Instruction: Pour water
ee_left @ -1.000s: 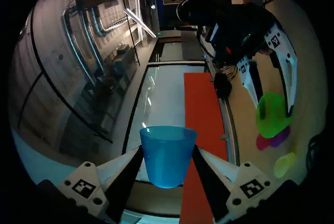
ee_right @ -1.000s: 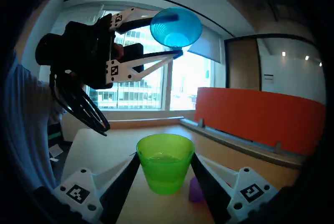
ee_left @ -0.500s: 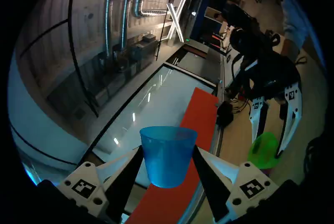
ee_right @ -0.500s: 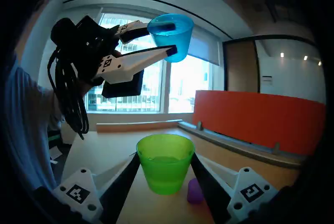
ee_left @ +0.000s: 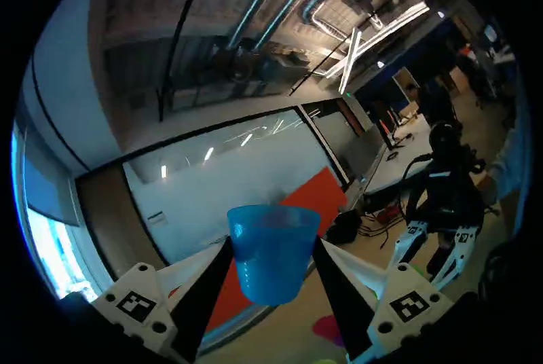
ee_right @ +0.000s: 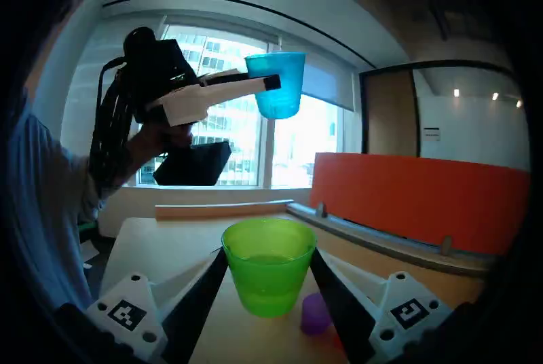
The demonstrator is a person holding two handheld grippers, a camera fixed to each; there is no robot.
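My left gripper is shut on a translucent blue cup, its two fingers pressing the cup's sides. In the right gripper view that blue cup stands upright, held high against the window by the left gripper. My right gripper is shut on a green cup with water in its lower part, just above the wooden table. The left gripper view shows the right gripper far off at the lower right.
An orange partition runs along the table's far right side. A small purple cup stands on the table behind the green cup. A hand and a blue sleeve are at the left. A pink cup lies low.
The left gripper has rolled back from a tipped pose, so the blue cup went from mouth-sideways to upright and a little lower. The green cup stayed where it was.
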